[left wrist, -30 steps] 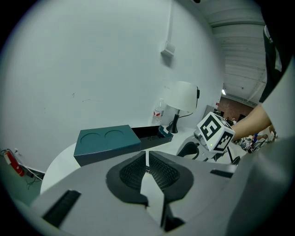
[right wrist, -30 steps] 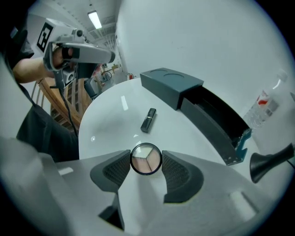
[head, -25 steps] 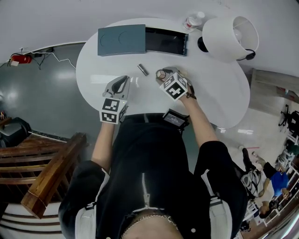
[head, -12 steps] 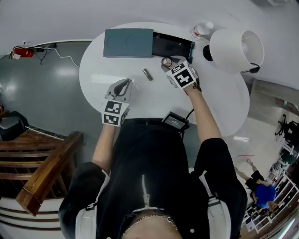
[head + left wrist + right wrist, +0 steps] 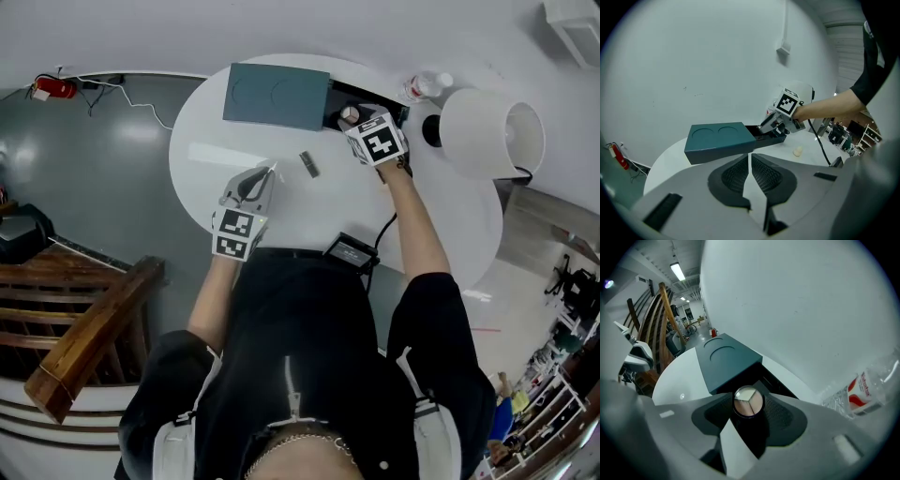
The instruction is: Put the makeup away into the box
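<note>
1. Compact (image 5: 748,401), round with pale and pinkish powder segments, sits clamped between the jaws of the right tool (image 5: 359,125).
2. The right tool holds it over the open dark interior of the box (image 5: 373,95), just beside the edge of the lid. No view shows whether the compact touches the box.
3. The teal lid (image 5: 277,97) has two circular recesses on top. It lies slid toward the left and covers most of the box, so only the right end is exposed.
4. The left tool (image 5: 749,161) has its jaws pressed together with nothing between them. It rests low on the white tabletop (image 5: 206,150), near the person and well apart from the box.
5. A small dark tube (image 5: 308,164) lies on the tabletop between the two tools, touching neither.
6. A white lamp (image 5: 487,131) stands at the right of the tabletop, with a plastic bottle (image 5: 427,87) beside it near the box's right end.
7. A small dark device (image 5: 352,251) with a cable sits at the tabletop's near edge.
</note>
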Demonstrator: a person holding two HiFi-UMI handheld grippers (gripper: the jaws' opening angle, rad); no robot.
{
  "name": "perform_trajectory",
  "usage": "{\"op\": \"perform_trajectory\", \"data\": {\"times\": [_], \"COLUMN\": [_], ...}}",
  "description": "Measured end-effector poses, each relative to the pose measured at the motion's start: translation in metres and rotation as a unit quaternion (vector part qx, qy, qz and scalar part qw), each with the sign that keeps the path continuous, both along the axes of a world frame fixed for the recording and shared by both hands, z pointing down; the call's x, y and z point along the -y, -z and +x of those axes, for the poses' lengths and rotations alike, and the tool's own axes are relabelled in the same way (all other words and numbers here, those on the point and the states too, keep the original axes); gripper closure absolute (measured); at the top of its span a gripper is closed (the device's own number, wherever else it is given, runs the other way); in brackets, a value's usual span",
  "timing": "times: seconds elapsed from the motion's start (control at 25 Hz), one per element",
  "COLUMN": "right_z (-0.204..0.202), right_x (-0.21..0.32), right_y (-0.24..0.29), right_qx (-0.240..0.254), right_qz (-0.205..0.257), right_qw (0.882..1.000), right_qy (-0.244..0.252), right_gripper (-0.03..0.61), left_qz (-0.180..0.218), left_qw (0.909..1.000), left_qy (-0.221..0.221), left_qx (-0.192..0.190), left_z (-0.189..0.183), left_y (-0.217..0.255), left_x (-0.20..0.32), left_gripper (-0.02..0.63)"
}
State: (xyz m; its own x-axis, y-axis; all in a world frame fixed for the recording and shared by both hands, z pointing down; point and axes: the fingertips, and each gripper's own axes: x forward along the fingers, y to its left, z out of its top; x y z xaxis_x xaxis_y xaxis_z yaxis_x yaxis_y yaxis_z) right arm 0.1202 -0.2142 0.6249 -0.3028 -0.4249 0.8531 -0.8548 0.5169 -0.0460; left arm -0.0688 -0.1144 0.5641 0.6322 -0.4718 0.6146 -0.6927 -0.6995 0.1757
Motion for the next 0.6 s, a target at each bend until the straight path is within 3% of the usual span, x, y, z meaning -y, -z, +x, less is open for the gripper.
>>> {"op": "perform_trajectory", "data": {"times": [0.6], "right_z": [-0.01], "right_x": [0.031], "right_y": [-0.056], "right_qx": [-0.03], "right_qz": [-0.07], "right_qw": [0.997], "right_qy": [0.017], "right_gripper": [0.37], "left_qz": [-0.016], "left_qw": [0.9993], "left_qy": [0.024], "left_qx": [0.022], "left_z": [-0.025], "left_y": [-0.013], "left_x": [0.015], "left_gripper": [0.598]}}
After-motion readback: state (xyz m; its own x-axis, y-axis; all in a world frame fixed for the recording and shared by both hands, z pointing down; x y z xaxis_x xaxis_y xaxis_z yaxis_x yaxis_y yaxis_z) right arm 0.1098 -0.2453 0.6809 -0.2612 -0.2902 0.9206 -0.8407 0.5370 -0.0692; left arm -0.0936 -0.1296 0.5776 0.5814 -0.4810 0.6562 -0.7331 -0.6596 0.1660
